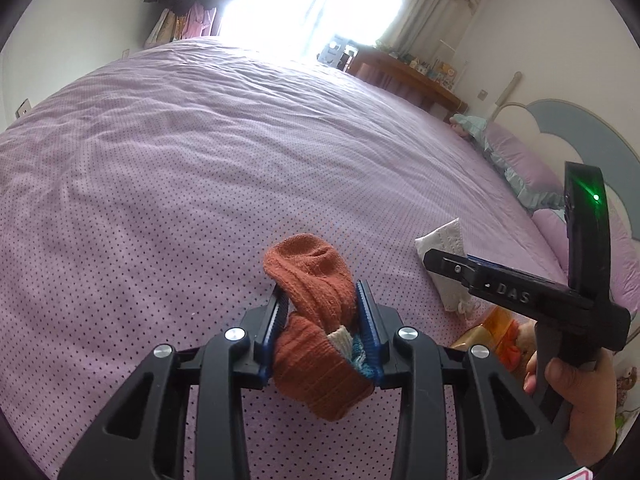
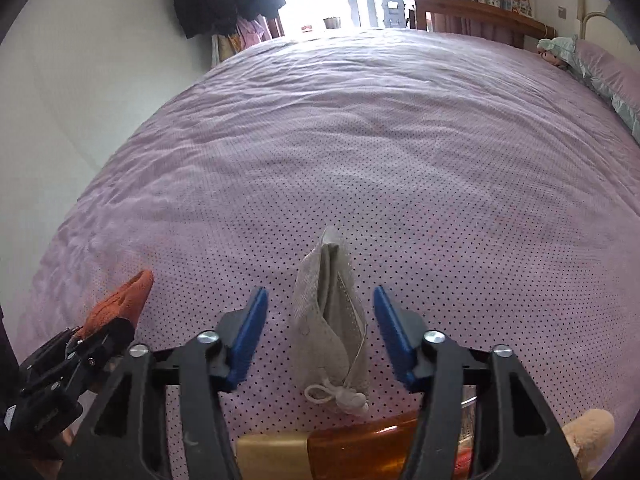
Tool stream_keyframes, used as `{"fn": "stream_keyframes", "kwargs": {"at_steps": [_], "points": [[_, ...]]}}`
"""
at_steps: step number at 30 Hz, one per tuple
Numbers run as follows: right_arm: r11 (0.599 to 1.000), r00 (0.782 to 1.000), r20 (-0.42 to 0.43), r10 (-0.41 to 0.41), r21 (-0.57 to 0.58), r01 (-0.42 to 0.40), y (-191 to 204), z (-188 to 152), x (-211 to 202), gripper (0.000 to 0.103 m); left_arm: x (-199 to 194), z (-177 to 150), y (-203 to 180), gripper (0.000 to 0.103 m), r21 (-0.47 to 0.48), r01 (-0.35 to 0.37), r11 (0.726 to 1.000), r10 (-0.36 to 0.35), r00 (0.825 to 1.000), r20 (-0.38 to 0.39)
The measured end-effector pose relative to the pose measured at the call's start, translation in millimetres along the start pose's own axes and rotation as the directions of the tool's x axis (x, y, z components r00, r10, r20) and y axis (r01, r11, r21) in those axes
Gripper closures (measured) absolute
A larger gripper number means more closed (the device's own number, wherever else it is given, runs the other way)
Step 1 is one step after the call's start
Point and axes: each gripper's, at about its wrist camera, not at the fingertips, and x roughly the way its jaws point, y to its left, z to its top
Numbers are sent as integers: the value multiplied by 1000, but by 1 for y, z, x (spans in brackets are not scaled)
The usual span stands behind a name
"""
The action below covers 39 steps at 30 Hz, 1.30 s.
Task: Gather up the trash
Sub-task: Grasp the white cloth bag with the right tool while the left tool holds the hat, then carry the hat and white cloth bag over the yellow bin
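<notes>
One bed (image 1: 200, 140) with a dotted lilac cover carries everything. At its head edge lie two pillows (image 1: 516, 156). Near the bed's close edge are two pieces of trash: one orange sock (image 1: 316, 280) and one white mask (image 2: 332, 320). The left gripper (image 1: 320, 300) is closed tight on the sock — its blue pads press both sides. The right gripper (image 2: 320, 312) stands apart around the mask, pads not touching it — the mask lies on the cover.
</notes>
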Motion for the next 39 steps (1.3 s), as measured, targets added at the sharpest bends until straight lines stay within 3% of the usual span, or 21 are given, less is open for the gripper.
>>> {"fn": "stream_keyframes", "kwargs": {"at_steps": [3, 7, 11, 14, 19, 23, 32, 38, 39], "points": [[998, 998, 43, 53, 42, -55, -7, -2, -6, 87, 0, -2, 0, 67, -3, 12, 1000, -12, 1000, -5], [989, 983, 128, 132, 45, -138, -9, -8, -33, 87, -12, -4, -4, 67, 9, 26, 1000, -26, 1000, 15], [965, 953, 185, 242, 56, -256, -11, -21, -72, 87, -37, -9, -19, 67, 34, 56, 998, -57, 997, 50], [959, 937, 229, 265, 36, -281, -12, -37, -108, 87, -60, -22, -38, 67, 70, 84, 994, -88, 994, 62], [960, 923, 284, 260, 21, -277, -23, -92, -166, 87, -92, -64, -69, 67, 107, 185, 977, -190, 981, 42], [960, 925, 284, 251, 45, -275, -40, -146, -198, 87, -110, -104, -105, 67, 179, 241, 954, -245, 970, 0], [962, 926, 352, 134, 180, -207, -99, -279, -278, 87, -135, -201, -201, 67, 332, 407, 851, -373, 913, -162], [939, 917, 398, 1, 314, -138, -142, -375, -334, 86, -132, -280, -270, 67, 387, 532, 753, -434, 844, -316], [931, 916, 399, -39, 347, -111, -149, -398, -345, 86, -132, -296, -282, 67, 385, 557, 736, -443, 826, -349]]}}
